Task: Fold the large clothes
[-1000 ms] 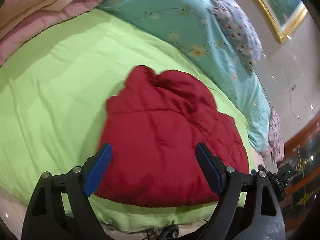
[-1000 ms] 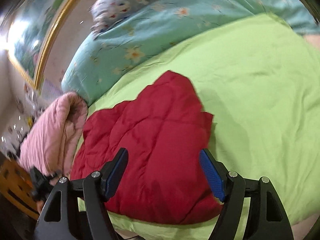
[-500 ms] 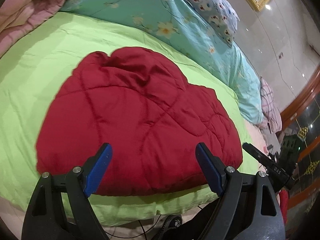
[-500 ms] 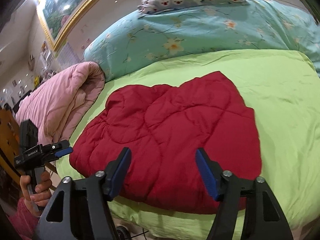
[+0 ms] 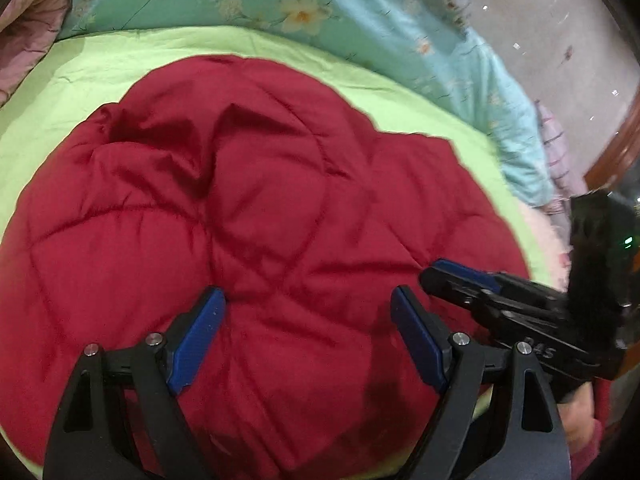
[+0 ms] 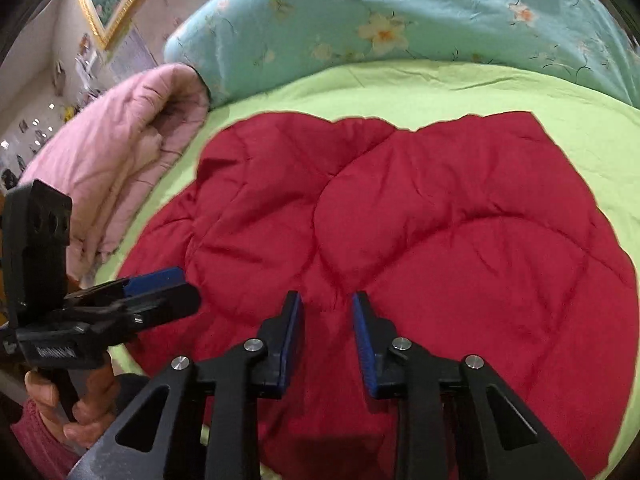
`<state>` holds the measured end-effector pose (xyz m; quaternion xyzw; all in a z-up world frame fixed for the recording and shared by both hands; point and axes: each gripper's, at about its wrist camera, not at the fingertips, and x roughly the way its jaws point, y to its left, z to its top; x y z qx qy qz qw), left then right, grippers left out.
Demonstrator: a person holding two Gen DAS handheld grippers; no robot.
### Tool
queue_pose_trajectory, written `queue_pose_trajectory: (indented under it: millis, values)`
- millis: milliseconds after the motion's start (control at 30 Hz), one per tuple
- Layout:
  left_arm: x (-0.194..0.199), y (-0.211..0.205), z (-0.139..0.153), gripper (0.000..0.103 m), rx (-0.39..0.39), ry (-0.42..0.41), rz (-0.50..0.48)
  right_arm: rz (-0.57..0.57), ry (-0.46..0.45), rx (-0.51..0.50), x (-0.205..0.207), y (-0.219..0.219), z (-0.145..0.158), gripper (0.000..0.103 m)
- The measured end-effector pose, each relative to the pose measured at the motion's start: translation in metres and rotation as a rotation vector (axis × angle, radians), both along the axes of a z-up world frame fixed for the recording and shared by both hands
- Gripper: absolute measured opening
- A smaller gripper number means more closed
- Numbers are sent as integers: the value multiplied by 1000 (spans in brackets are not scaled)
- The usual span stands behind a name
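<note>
At the far left, a pink quilt (image 6: 116, 152) is piled along the edge of the green sheet (image 6: 440, 88), close beside the red padded garment (image 6: 400, 220), which is spread flat over the middle of the bed with its near hem towards the person. The left gripper (image 5: 306, 336) is held low over that near hem with its jaws spread wide; red fabric is seen between the blue pads (image 5: 196, 344), but it is not pinched and nothing is held. To its right, the right gripper (image 6: 326, 340) is pointed down at the same hem and its jaws are closing, a narrow gap being left between them; whether any cloth is yet caught cannot be told, since the fabric is seen only behind the gap. From here, a poor grasp is the likeliest fault: only the slippery top layer may be nipped, so that the thick filling slides out once the hem is lifted. With one side gripped before the other, the garment may be dragged askew and a crooked fold produced. The sheet below may also be pinched along with the hem. At the right, behind the garment, a blue flowered quilt (image 6: 400, 20) is banked, and cloth thrown too far may be lodged against it.
</note>
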<state>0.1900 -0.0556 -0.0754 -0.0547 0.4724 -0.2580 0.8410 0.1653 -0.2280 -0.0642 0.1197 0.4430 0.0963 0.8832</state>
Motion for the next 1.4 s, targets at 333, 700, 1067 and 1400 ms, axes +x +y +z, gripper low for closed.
queue_pose_trajectory:
  millis: [333,700,1067,1400]
  values:
    - [78,-28,-4,85,40,69,61,-98,61,-7,73,-27,-7,14]
    - [149,22,-31,47,-11,117,161,-328,88,60,104,-118,-39,0]
    - [158,91,-39,16,-58,211,290,-476,120,133,87,-162,-43,0]
    - [56,114,30,37,-148,38,228,-336,-59,109,-6,-125,31,35]
